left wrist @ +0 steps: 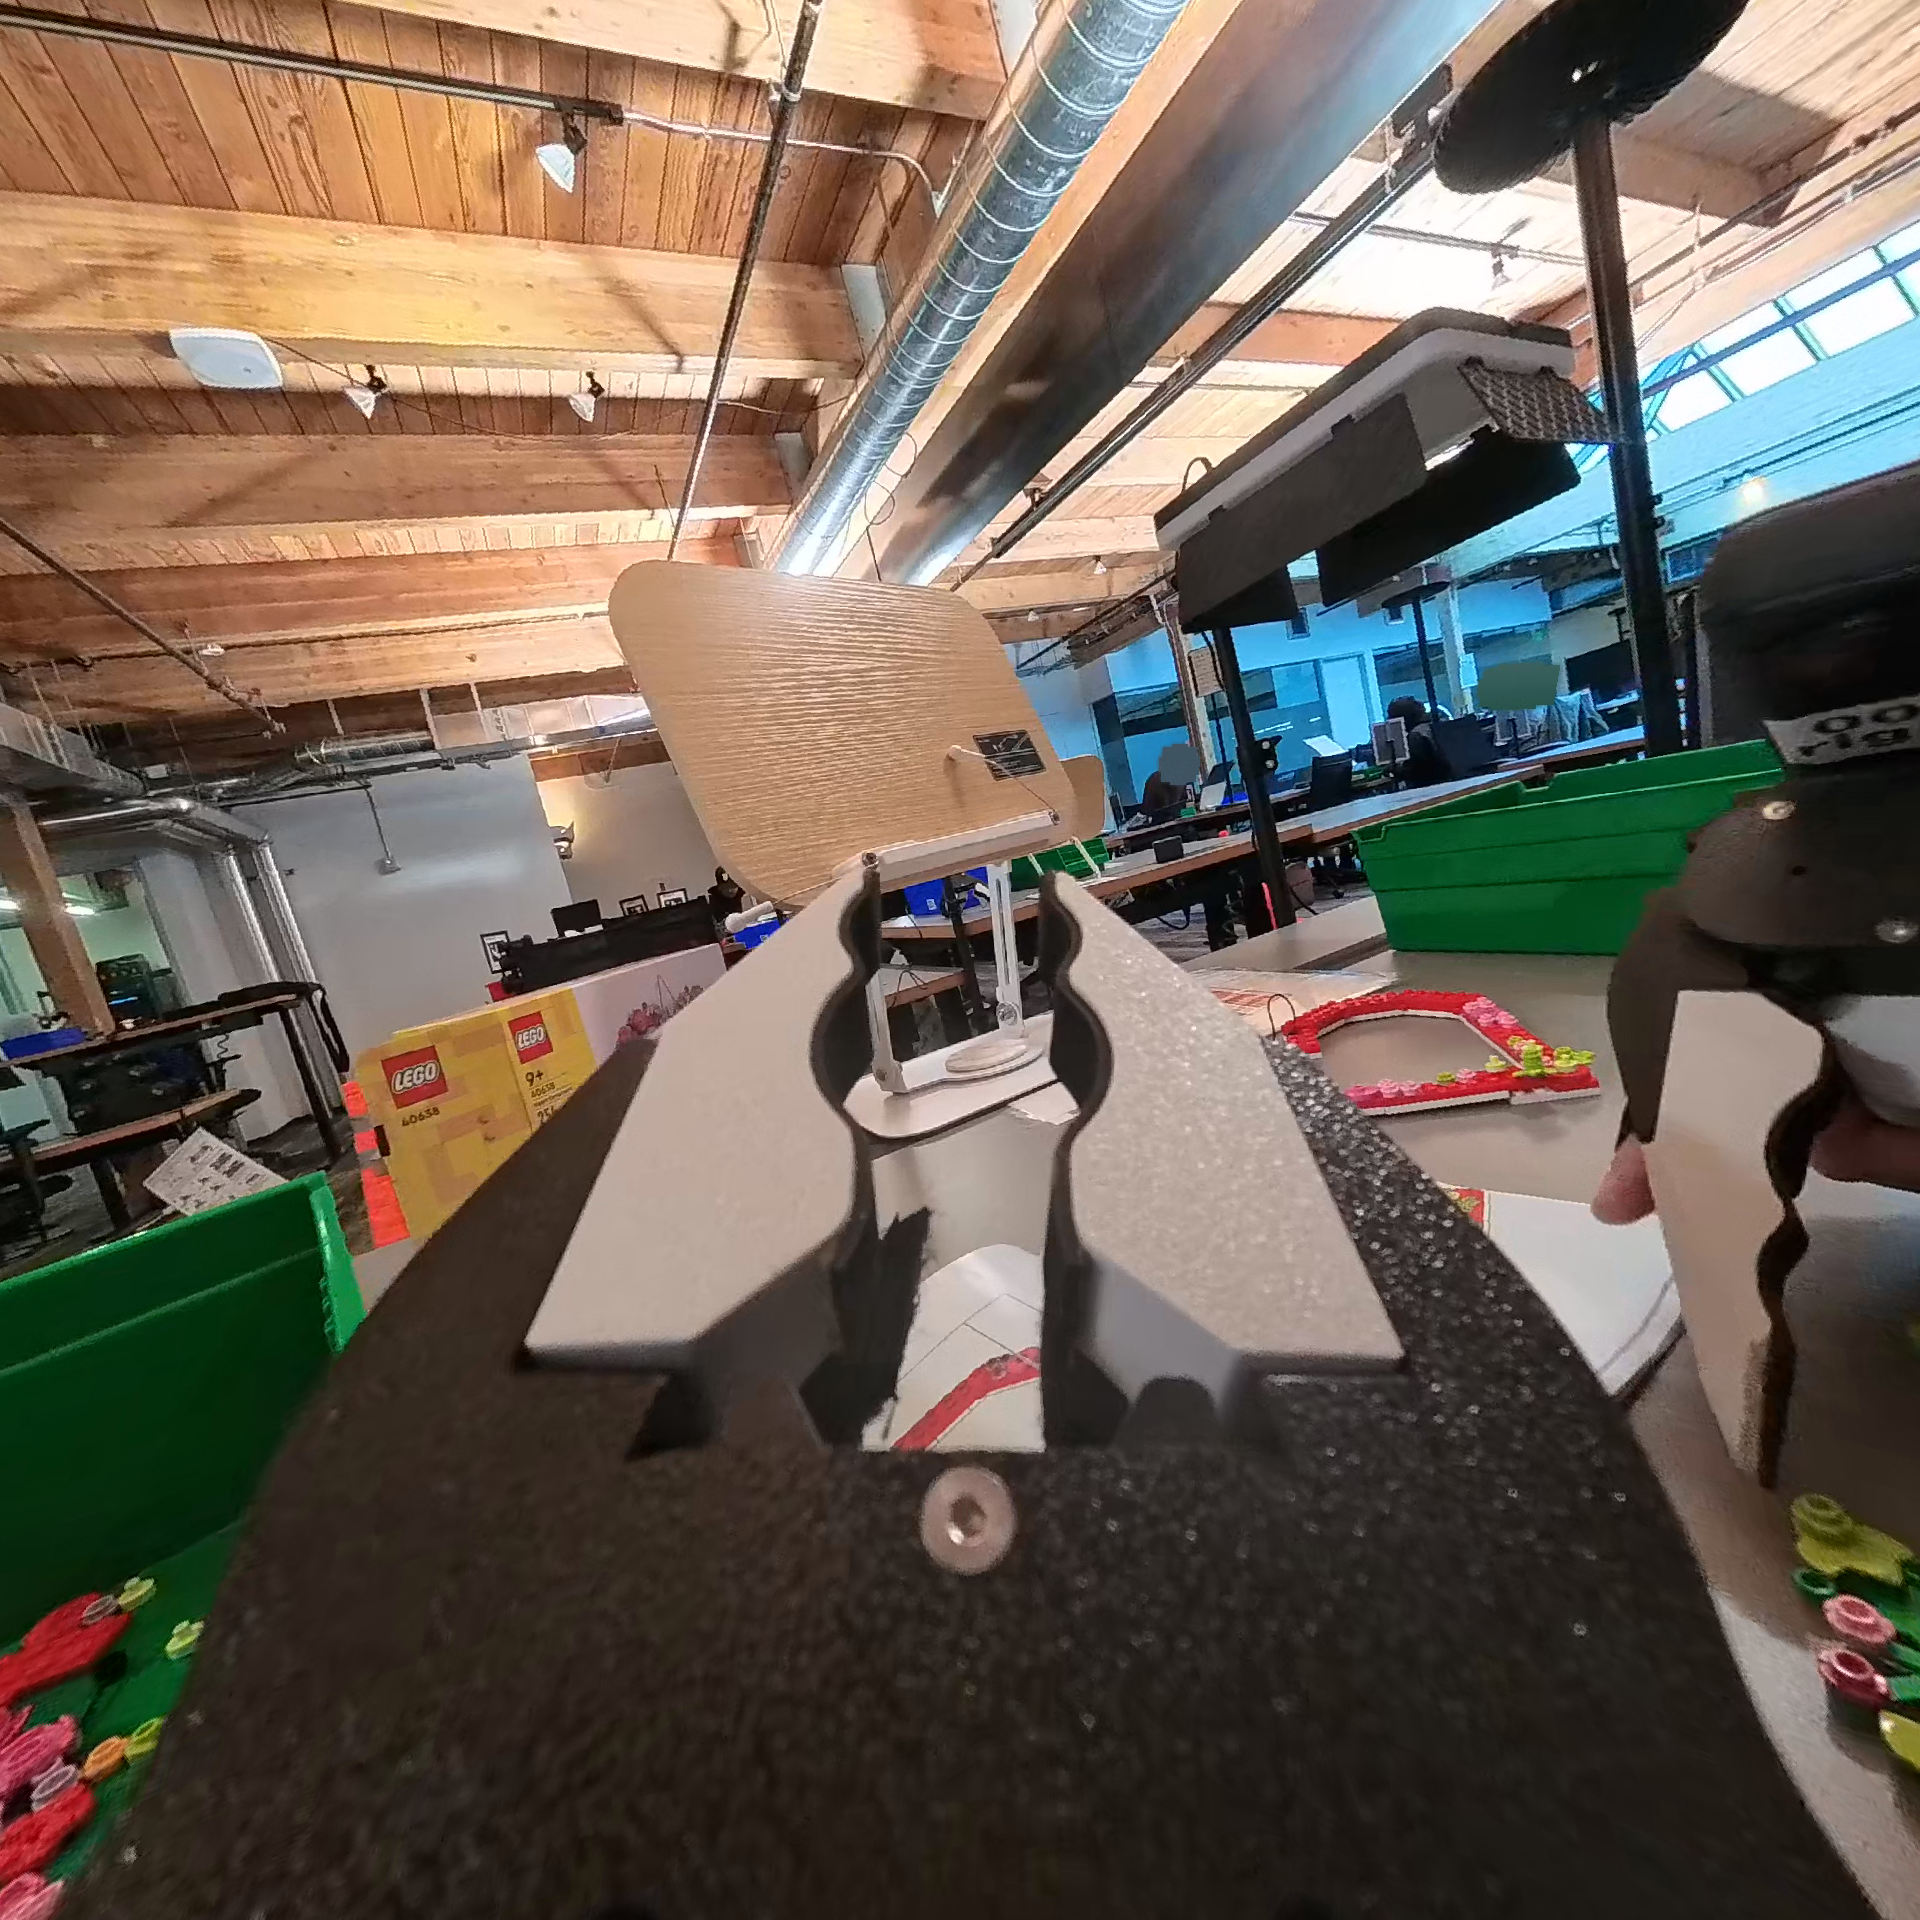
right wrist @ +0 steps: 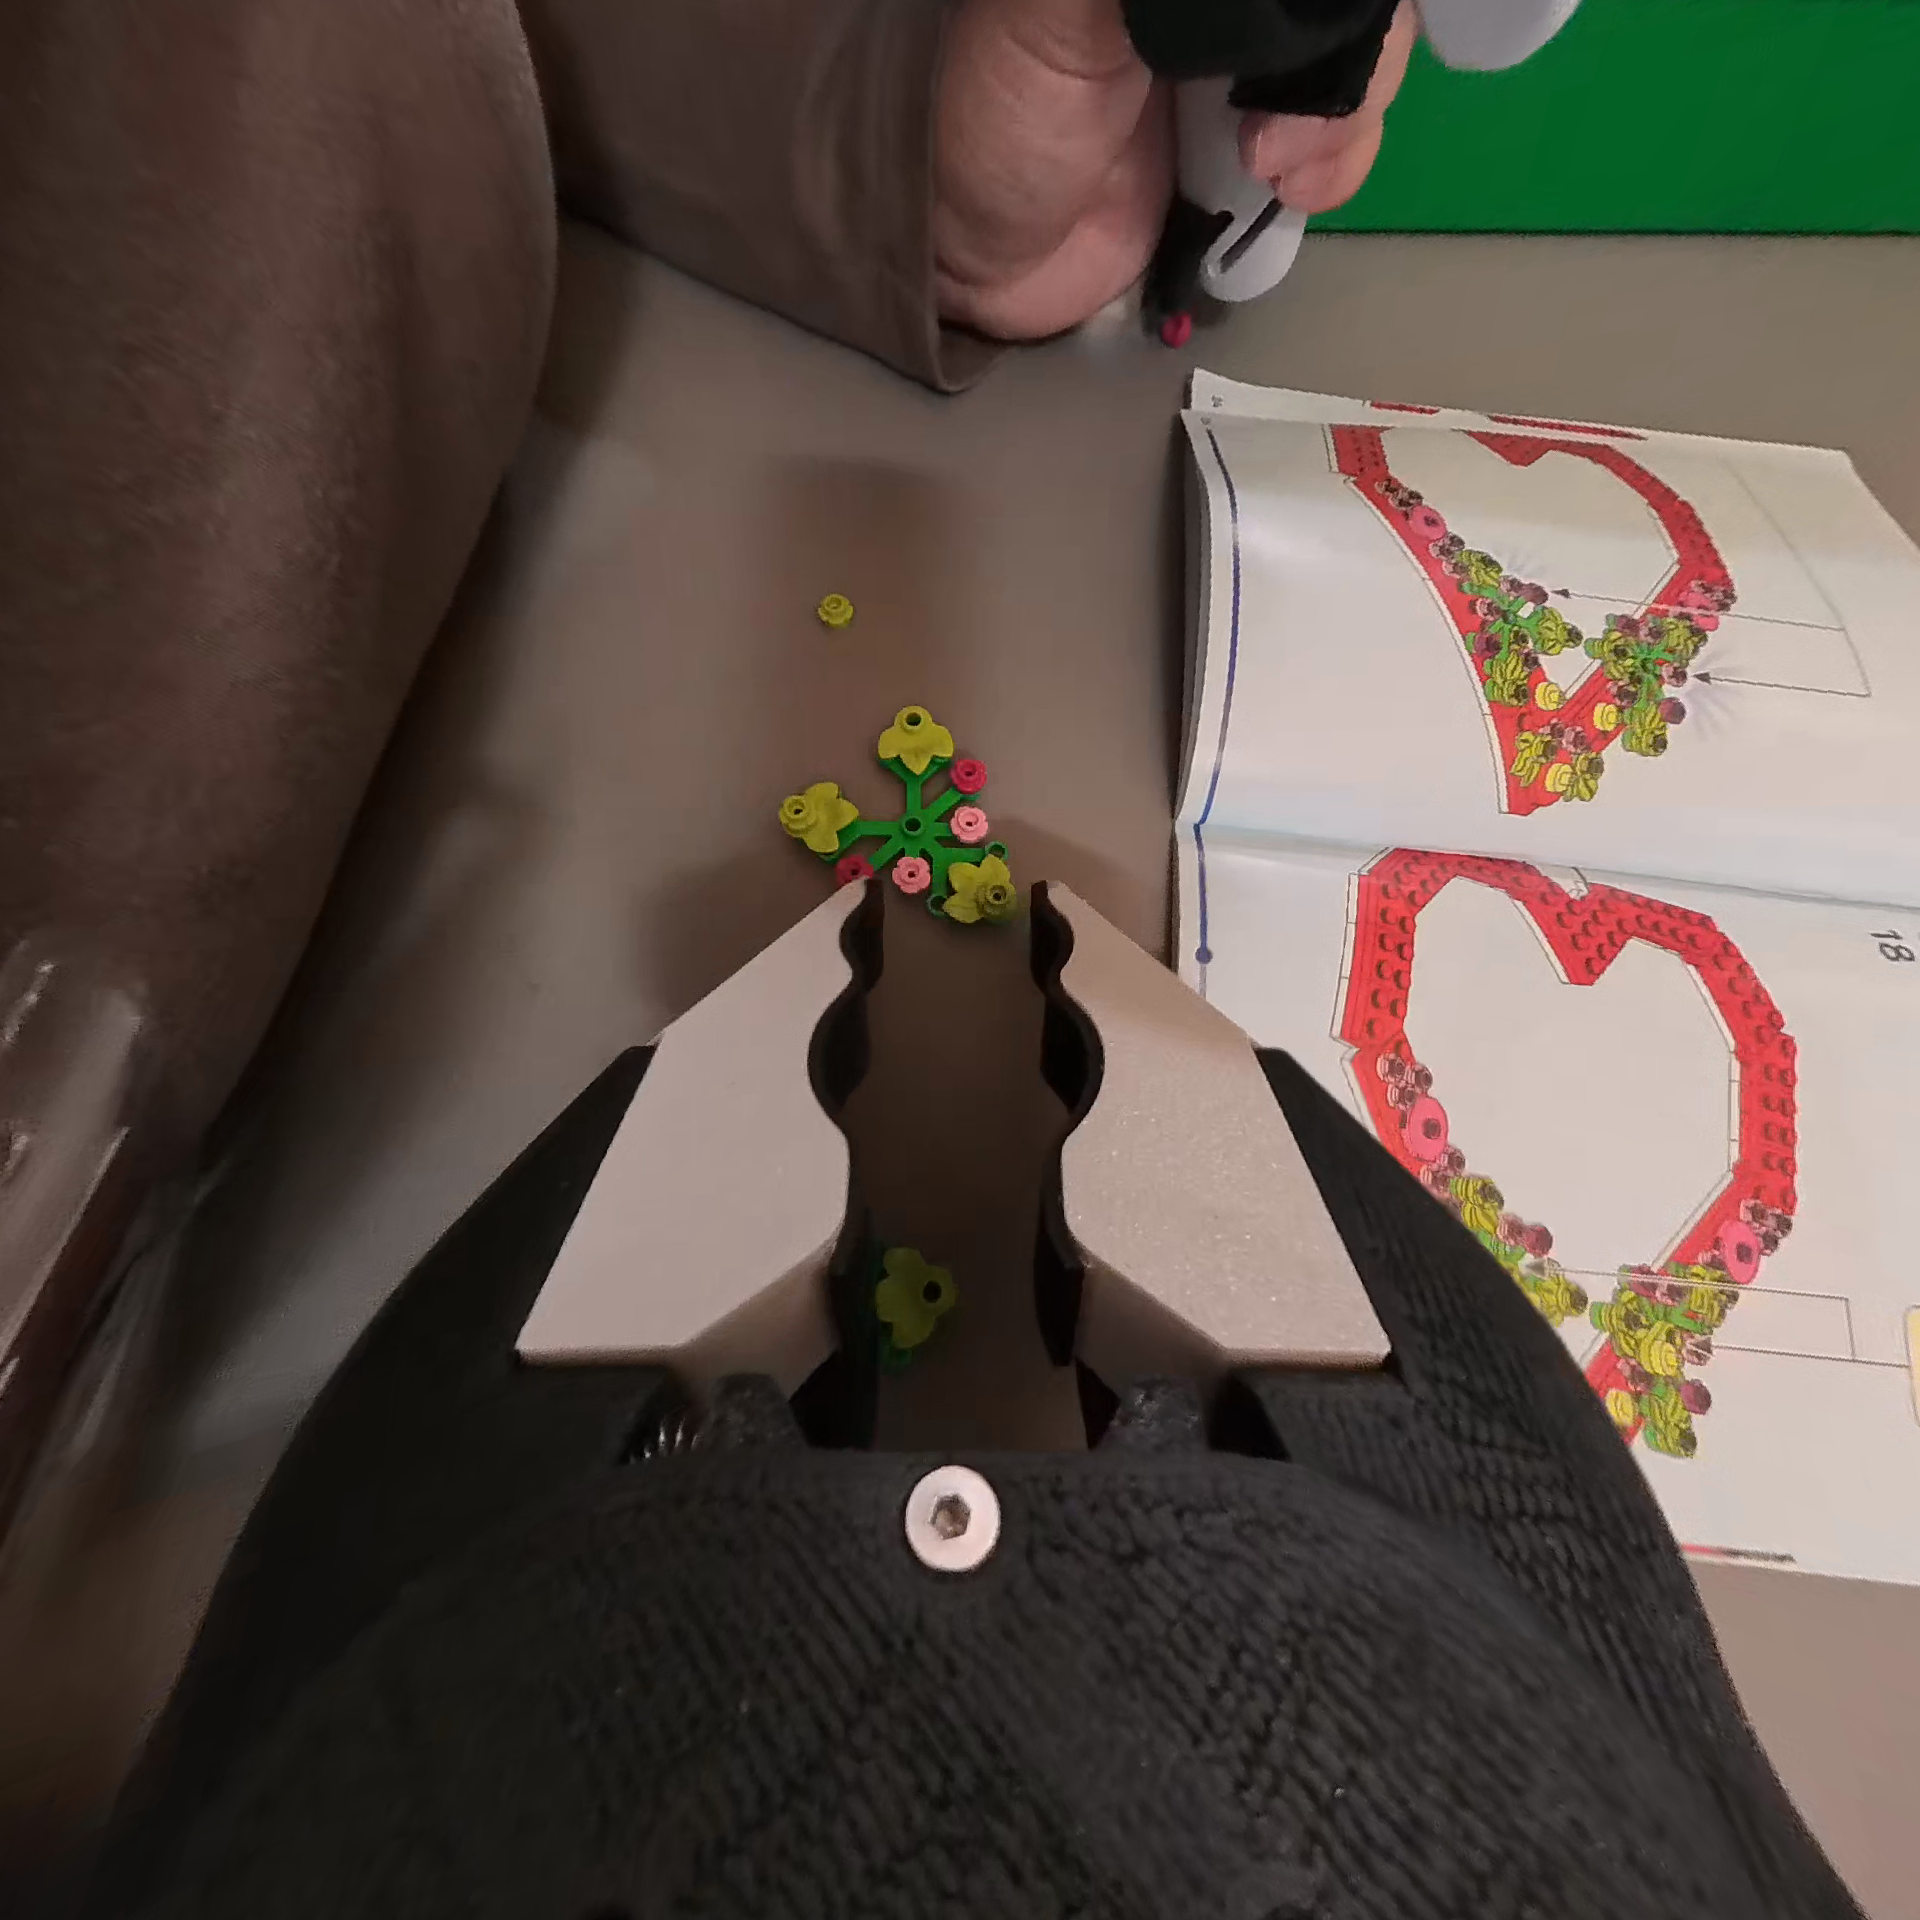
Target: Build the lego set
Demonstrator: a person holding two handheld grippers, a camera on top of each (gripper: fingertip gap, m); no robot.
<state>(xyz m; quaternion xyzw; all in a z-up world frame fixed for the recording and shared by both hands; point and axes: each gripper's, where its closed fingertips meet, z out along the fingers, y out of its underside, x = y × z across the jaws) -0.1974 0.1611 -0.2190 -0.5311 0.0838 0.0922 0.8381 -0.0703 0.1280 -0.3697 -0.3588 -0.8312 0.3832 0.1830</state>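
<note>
My right gripper (right wrist: 954,904) is open and empty, hovering just above the grey table. Right past its tips lies a green sprig (right wrist: 914,826) with lime leaves and small pink and red flowers. A loose lime stud (right wrist: 834,610) lies farther on. Another lime leaf piece (right wrist: 914,1299) lies under the gripper. My left gripper (left wrist: 961,894) is open and empty, tilted up off the table. The red heart frame (left wrist: 1434,1039), with flowers on its lower edge, lies on the table beyond it.
An open instruction booklet (right wrist: 1507,935) lies right of the sprig. A brown sleeve (right wrist: 260,520) and a hand are at the left and top. Green bins (left wrist: 1538,862) stand behind; one (left wrist: 156,1403) holds loose pieces. A wooden book stand (left wrist: 831,727) and yellow boxes (left wrist: 478,1091) stand behind.
</note>
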